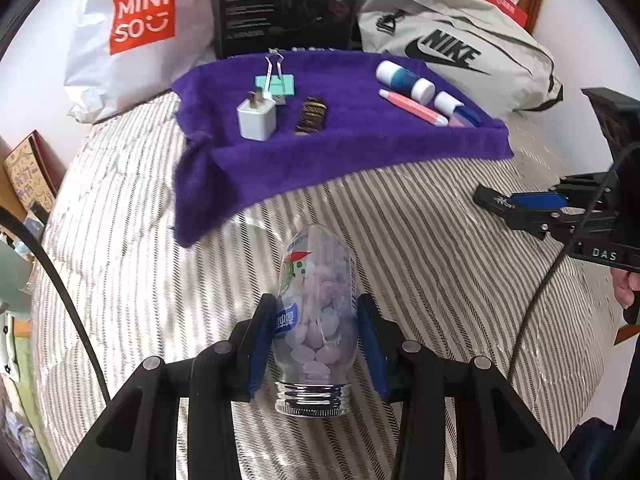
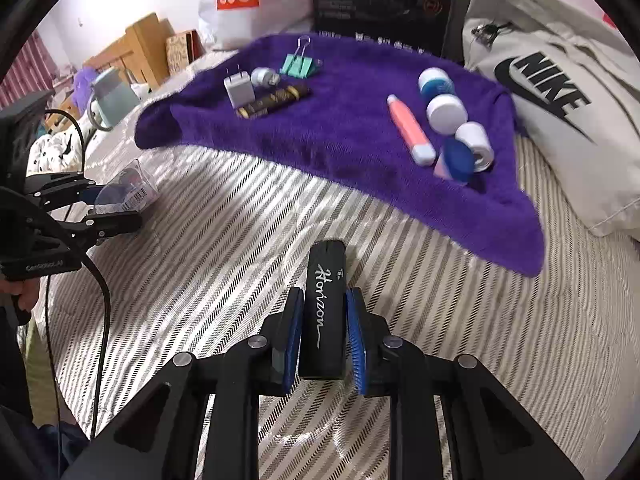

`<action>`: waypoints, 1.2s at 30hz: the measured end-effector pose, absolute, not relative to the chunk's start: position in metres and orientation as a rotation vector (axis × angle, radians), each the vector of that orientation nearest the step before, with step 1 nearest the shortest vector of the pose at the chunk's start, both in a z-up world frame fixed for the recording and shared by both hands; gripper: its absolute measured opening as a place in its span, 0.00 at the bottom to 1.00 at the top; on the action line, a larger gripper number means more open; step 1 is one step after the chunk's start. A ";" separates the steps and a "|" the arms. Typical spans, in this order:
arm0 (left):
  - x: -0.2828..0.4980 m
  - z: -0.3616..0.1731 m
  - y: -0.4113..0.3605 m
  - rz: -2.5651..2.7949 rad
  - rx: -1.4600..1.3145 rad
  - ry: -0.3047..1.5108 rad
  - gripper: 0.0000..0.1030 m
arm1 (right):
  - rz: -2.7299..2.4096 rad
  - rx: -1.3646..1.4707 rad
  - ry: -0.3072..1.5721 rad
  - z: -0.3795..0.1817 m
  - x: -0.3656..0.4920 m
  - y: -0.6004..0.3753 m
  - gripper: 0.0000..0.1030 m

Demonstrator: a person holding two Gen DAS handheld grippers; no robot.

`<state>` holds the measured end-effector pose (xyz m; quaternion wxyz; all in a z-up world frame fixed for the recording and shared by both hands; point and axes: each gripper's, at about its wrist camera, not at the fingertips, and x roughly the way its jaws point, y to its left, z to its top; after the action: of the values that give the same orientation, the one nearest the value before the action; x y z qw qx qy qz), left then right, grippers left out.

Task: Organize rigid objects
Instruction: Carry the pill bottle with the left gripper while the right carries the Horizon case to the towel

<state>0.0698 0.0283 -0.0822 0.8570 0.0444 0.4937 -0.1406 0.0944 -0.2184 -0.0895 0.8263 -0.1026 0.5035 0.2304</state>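
Over the striped bedspread (image 1: 420, 216), left claw (image 1: 316, 340) pinches pill bottle (image 1: 318, 312); right claw (image 2: 324, 336) pinches black case (image 2: 326, 312).

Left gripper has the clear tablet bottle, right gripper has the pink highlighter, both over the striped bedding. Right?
Not quite. The right gripper holds a black stick lettered "Horizon", as the right wrist view shows. The pink highlighter lies on the purple towel. The rest holds: the left gripper has the clear tablet bottle, both over the striped bedding.
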 end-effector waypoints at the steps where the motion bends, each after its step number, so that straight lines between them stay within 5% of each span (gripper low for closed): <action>1: 0.070 -0.080 0.029 -0.300 0.088 1.035 0.38 | 0.492 -0.219 1.067 -0.088 0.094 -0.219 0.21; 36: 0.088 -0.057 0.014 -0.326 0.095 1.010 0.38 | 0.536 -0.229 1.035 -0.070 0.106 -0.232 0.21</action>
<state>0.0882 0.0138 -0.0566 0.8615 0.0452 0.4813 -0.1553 0.1064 -0.2319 -0.0697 0.8289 -0.1077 0.4876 0.2523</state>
